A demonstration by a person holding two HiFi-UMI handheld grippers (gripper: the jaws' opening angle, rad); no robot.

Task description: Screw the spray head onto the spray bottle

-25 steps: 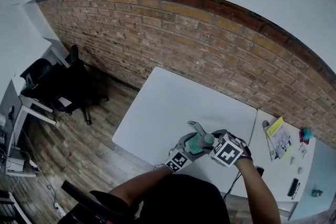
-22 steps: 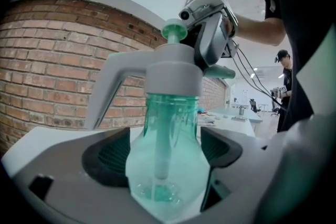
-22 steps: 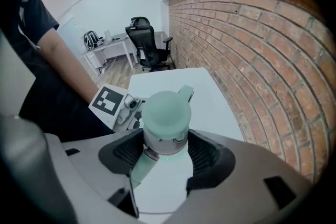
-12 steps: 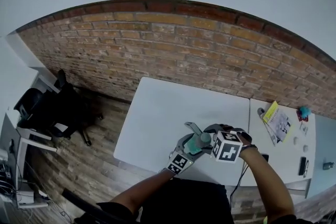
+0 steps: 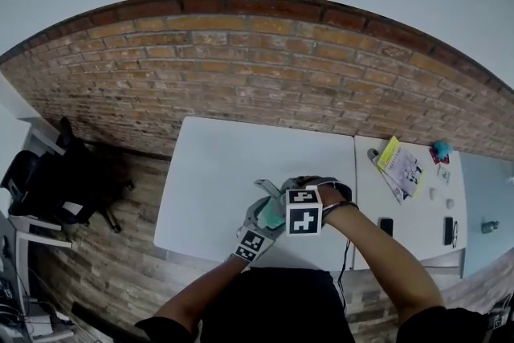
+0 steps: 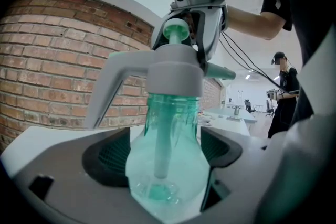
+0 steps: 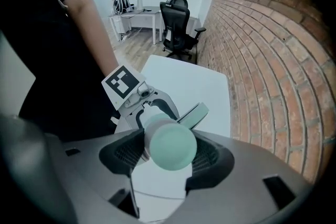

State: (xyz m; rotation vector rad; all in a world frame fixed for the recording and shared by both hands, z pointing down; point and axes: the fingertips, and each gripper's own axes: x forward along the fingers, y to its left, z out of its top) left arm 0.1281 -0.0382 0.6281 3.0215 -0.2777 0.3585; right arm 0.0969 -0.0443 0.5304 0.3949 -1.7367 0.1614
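A translucent teal spray bottle sits between the ribbed pads of my left gripper, which is shut on its belly and holds it upright. The grey spray head with its long trigger sits on the bottle neck, its dip tube inside. From above, my right gripper points steeply down and is shut on the top of the spray head. In the head view both grippers meet over the white table near its front edge, left gripper beside right gripper.
A brick wall runs behind the table. To the right stands a second table with a yellow booklet and a dark phone. A black office chair stands at the left. A person stands far off.
The right gripper's marker cube has rolled around the spray head while staying on it. The left gripper keeps the bottle still. The head view has swung, shifting everything left in the picture.
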